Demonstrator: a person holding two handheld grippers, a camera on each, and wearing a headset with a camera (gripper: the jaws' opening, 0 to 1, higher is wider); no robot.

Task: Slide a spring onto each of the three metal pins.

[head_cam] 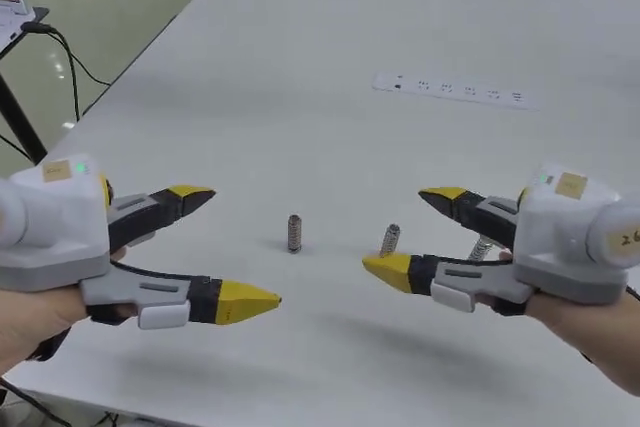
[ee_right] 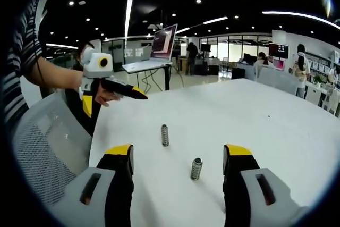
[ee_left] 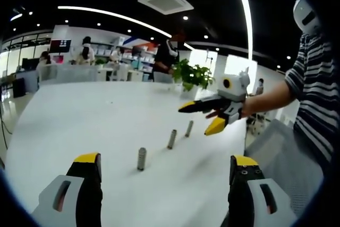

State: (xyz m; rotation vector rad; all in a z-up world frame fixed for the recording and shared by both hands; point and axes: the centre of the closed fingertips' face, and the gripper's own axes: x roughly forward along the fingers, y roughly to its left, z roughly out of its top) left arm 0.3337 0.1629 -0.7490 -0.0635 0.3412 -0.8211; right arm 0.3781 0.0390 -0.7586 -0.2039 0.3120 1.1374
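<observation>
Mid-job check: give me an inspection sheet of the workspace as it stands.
Surface: white table.
Job's things: left spring, middle spring and right spring stand upright in a row; right one partly hidden in head view; pins not distinguishable from the coils.
Clutter: power strip at the far side.
Grippers: left gripper open, empty; right gripper open, empty; both off the table.
Cables: black cable beyond the table's left edge.
Surroundings: open office, people at desks, plant.
</observation>
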